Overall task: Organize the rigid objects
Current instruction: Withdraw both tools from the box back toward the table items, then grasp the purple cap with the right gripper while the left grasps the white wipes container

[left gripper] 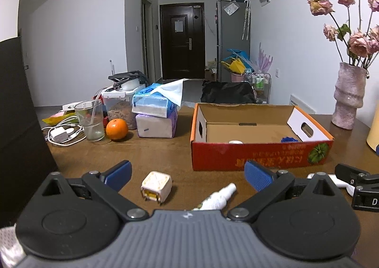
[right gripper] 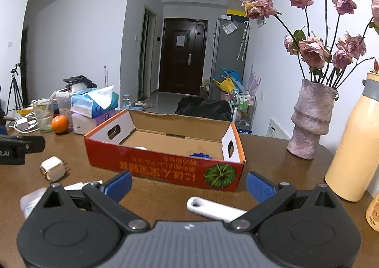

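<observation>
Two grippers low over wooden table (left gripper: 165, 154), both spread wide, nothing held. Left gripper (left gripper: 188, 174): bare tabletop ahead up to red cardboard box (left gripper: 236, 156); white plug adapter (left gripper: 156, 187) and small white spray bottle (left gripper: 216, 199) lie between its fingers, neither touched. Right gripper (right gripper: 189, 183): white handle (right gripper: 213, 210) lies on table between its fingers, contact unclear. Box front wall (right gripper: 165, 166) near the fingertips. Box open on top, a blue item (right gripper: 200, 155) and a white item (right gripper: 141, 148) inside. Vase (right gripper: 310, 121) and cream bottle (right gripper: 353, 140) crowd right edge; orange (left gripper: 116, 129), glass (left gripper: 91, 121) and tissue packs (left gripper: 155, 113) crowd far left.
</observation>
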A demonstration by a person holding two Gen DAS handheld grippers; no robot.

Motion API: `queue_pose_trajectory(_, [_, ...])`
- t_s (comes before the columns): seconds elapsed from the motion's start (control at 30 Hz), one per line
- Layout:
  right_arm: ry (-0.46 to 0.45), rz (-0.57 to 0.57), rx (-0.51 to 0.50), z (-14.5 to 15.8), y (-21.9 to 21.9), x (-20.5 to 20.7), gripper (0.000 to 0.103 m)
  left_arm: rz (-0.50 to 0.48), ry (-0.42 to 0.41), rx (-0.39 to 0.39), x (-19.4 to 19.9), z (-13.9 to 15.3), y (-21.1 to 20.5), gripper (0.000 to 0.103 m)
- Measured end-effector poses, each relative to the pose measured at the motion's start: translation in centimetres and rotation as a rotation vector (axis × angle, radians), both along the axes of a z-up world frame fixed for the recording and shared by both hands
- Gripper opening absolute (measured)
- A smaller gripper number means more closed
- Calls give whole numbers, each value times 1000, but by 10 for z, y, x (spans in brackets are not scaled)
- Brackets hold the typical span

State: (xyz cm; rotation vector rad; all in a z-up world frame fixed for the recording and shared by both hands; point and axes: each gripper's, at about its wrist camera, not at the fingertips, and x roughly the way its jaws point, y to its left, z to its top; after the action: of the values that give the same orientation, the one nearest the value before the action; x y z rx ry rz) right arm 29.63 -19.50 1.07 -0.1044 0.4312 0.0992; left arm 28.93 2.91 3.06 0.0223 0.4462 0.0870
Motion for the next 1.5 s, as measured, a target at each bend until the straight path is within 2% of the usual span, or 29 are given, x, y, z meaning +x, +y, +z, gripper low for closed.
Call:
queue_pose_trajectory(0.4, [16,11,-24,-9,-1,-53,103,-5,56,-7,-42,-19,4,103])
queue_pose_trajectory(0.87, [128,-17,-37,-45,-20,-82,103,-25,128,0,-65,-46,0,103])
queue_pose_trajectory(1.13, [214,7,-71,-66,-25,-79,97,-44,151,10,-68,-57,-3,103])
queue_pose_trajectory(1.33, [258,43,-135,-78,-14,-64,95,-65,162,19,-64,-63,-4,103])
queue_pose_trajectory(1.5, [272,62,-92,-83,-13,-51,84,-94,163,33,-58,-65,0,103])
